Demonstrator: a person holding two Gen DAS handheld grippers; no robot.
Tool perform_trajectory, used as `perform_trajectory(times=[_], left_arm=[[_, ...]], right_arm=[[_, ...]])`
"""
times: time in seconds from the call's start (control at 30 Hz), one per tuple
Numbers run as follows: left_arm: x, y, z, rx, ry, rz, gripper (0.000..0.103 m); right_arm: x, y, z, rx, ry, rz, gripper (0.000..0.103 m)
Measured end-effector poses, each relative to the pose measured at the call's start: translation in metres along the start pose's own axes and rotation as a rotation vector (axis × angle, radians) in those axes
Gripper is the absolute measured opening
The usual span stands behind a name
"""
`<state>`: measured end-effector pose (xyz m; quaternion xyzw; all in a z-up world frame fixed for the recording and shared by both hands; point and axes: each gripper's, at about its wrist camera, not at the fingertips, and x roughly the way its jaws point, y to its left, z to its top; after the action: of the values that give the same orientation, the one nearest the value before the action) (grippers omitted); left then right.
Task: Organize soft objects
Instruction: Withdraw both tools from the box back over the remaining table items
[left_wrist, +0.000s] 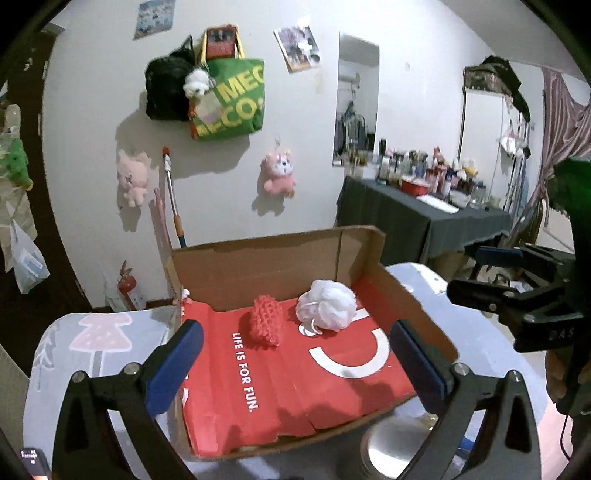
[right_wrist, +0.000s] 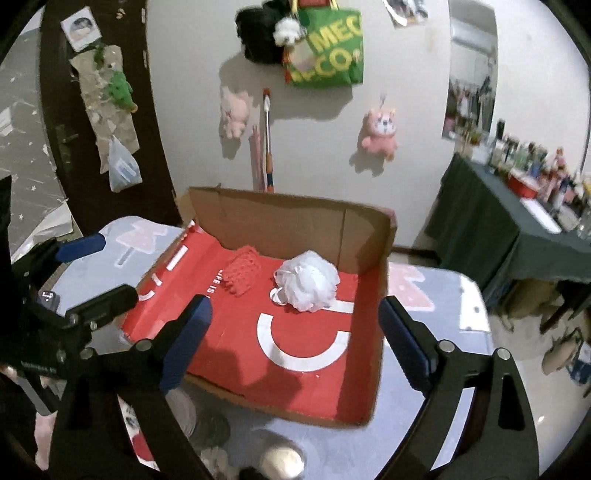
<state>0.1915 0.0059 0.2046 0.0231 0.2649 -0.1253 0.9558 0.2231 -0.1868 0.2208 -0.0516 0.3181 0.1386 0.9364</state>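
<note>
Patterned tablecloth (left_wrist: 74, 343) is bearing cardboard box (left_wrist: 258, 254) holding red sponge (left_wrist: 264, 321) and white pouf (left_wrist: 327, 308); left gripper (left_wrist: 295, 365) and right gripper (right_wrist: 295, 339) are hovering wide apart, empty, likely needing another soft item.

A green tote bag (left_wrist: 229, 99) with yellow lettering hangs on the white wall, with a black bag (left_wrist: 168, 88) touching its left side and a small white plush dog (left_wrist: 197, 82) at the seam between them. Below hang two pink plush toys, one at the left (left_wrist: 132, 177) and one further right (left_wrist: 279, 171), well apart. Between them a mop handle (left_wrist: 173, 199) leans against the wall. Photos (left_wrist: 297, 48) are stuck higher up, beside a tall mirror (left_wrist: 356, 99). To the right stands a side table under a dark cloth (left_wrist: 406, 218), crowded with bottles (left_wrist: 424, 170) and a red bowl (left_wrist: 413, 185). A plastic bag (right_wrist: 122, 166) hangs on the dark door frame.
</note>
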Motion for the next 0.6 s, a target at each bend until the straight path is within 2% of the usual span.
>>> perform_trajectory(times=[0.27,0.6], left_arm=[[-0.057,-0.016,-0.029,0.002,-0.108,0.004,0.103],[-0.114,-0.040,-0.088,-0.017,-0.252,-0.014,0.103]], right_arm=[[-0.066,0.021,-0.040,-0.024,-0.137,-0.025,0.096],[-0.112,0.042,-0.109,0.011,-0.269,-0.070,0.097]])
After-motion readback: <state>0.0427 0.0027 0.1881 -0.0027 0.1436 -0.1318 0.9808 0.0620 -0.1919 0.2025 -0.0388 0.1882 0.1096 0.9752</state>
